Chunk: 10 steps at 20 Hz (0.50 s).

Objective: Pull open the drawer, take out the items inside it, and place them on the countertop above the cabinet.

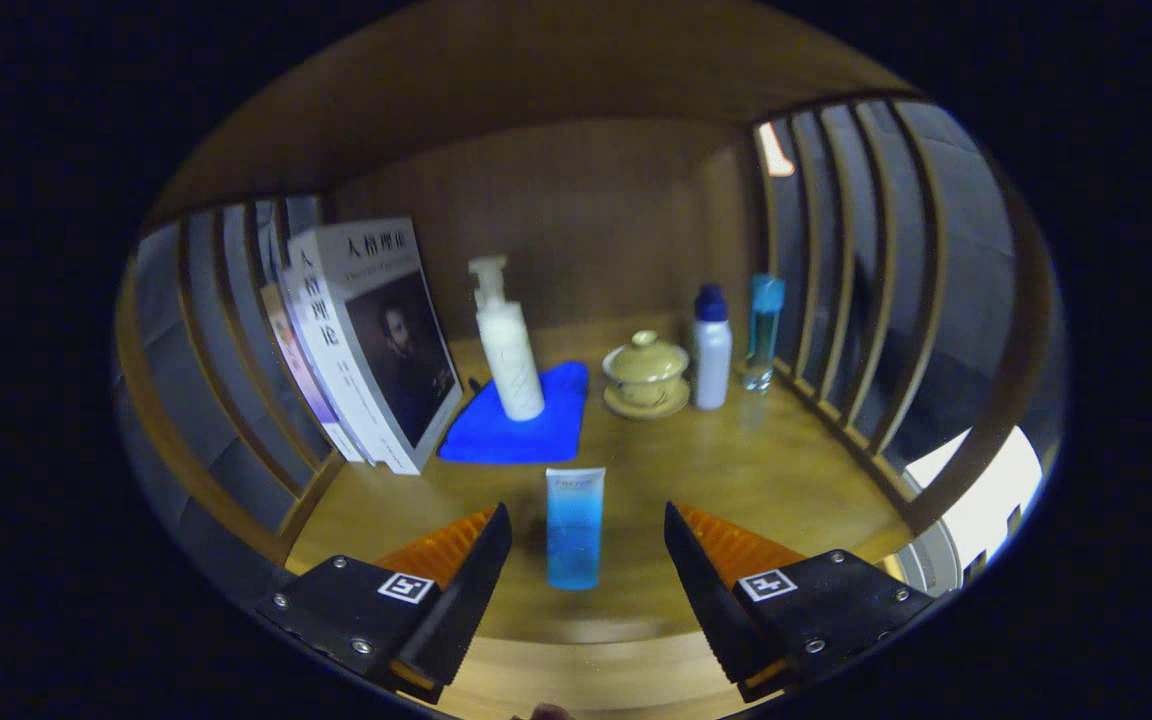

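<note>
- One blue-and-white squeeze tube (575,527) stands upright on the wooden bench (756,480), white end up, blue deepening toward its base.
- The gripper (586,560) is spread wide; the tube sits between its fingers, touching neither.
- Beyond it, a white pump bottle (508,345) stands on a blue cloth (526,420).
- Leaning paperback books (376,340) stand beside the cloth.
- A lidded ceramic tea bowl (646,375), a white blue-capped bottle (711,350) and a clear blue bottle (764,330) stand near the slatted side.
</note>
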Each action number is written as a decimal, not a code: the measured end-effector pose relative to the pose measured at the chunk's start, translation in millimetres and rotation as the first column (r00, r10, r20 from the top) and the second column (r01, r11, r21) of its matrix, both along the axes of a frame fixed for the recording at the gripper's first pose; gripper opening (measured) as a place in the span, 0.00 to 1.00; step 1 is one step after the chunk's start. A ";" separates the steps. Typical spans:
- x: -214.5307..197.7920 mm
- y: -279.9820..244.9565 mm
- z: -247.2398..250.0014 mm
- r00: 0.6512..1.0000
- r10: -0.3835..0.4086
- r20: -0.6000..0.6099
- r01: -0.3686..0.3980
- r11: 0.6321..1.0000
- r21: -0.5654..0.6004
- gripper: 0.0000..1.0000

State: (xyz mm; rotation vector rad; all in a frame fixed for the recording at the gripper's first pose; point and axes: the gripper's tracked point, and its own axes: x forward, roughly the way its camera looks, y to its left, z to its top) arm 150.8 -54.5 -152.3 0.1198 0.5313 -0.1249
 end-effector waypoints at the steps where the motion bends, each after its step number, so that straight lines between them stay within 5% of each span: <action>1: -12.3 -7.0 13.3 1.000 -0.010 0.024 0.010 1.000 -0.022 0.94; 10: -117.0 12.9 94.3 0.963 0.083 0.256 -0.037 0.983 -0.181 0.94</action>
